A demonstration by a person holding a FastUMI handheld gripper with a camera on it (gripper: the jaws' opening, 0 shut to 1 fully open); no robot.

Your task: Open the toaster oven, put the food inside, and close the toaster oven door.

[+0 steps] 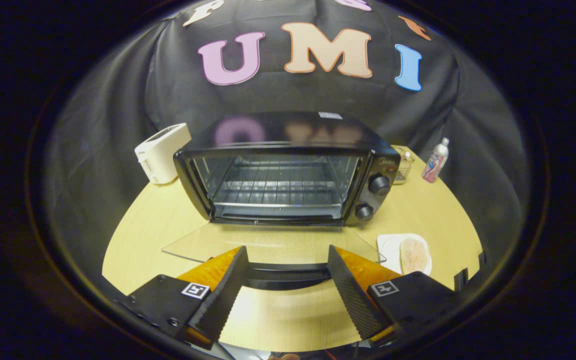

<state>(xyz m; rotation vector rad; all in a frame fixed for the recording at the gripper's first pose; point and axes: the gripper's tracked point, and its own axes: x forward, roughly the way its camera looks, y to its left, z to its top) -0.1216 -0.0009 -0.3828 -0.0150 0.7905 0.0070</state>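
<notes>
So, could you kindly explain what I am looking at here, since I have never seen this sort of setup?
This is a fisheye camera riding on a hand-held gripper that a person carries; no robot arm is involved. The two wedge shapes in the foreground are its fingers, spread open and holding nothing. Just beyond their tips lies the handle of the glass door of a black toaster oven, folded down flat onto the wooden table, so the rack inside is visible. To the right of the fingers sits a white plate carrying the food, which is to go inside. Farther back are a white toaster, a small wire basket and a bottle.
</notes>
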